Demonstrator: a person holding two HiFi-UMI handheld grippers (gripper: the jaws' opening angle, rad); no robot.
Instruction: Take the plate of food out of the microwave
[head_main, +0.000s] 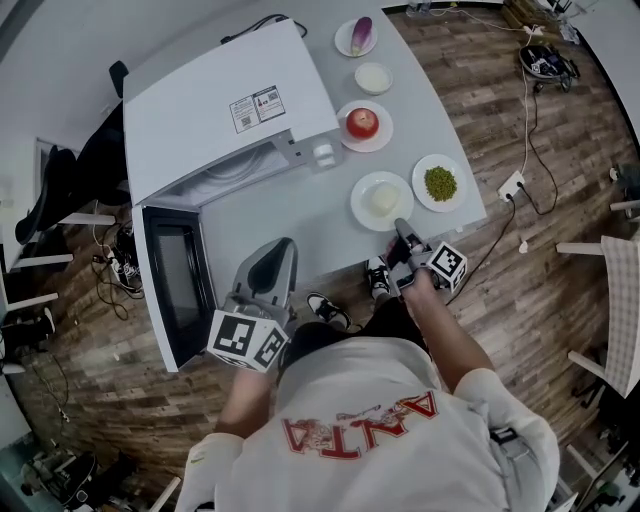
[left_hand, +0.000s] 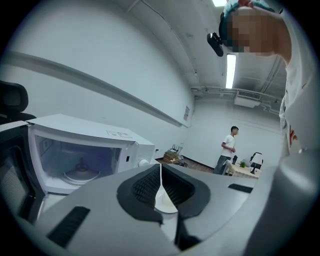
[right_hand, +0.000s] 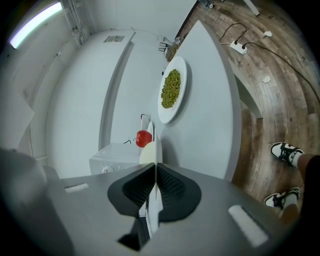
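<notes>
The white plate (head_main: 362, 203) with a pale lump of food (head_main: 384, 199) rests on the white table (head_main: 300, 215), to the right of the microwave (head_main: 225, 100). My right gripper (head_main: 400, 229) is at the plate's near rim and is shut on it. In the right gripper view the plate's rim (right_hand: 155, 145) shows edge-on, running between the closed pads of the right gripper (right_hand: 156, 167). My left gripper (head_main: 283, 246) hovers over the table in front of the microwave, shut and empty. In the left gripper view the left gripper (left_hand: 160, 172) faces the open microwave, where only the glass turntable (left_hand: 80, 174) lies.
The microwave door (head_main: 178, 290) hangs open toward me at the left. Further right and back stand a plate of green peas (head_main: 439, 183), a plate with a tomato (head_main: 362, 123), a small bowl (head_main: 373, 78) and an eggplant plate (head_main: 357, 37). A power strip (head_main: 511, 186) lies on the floor.
</notes>
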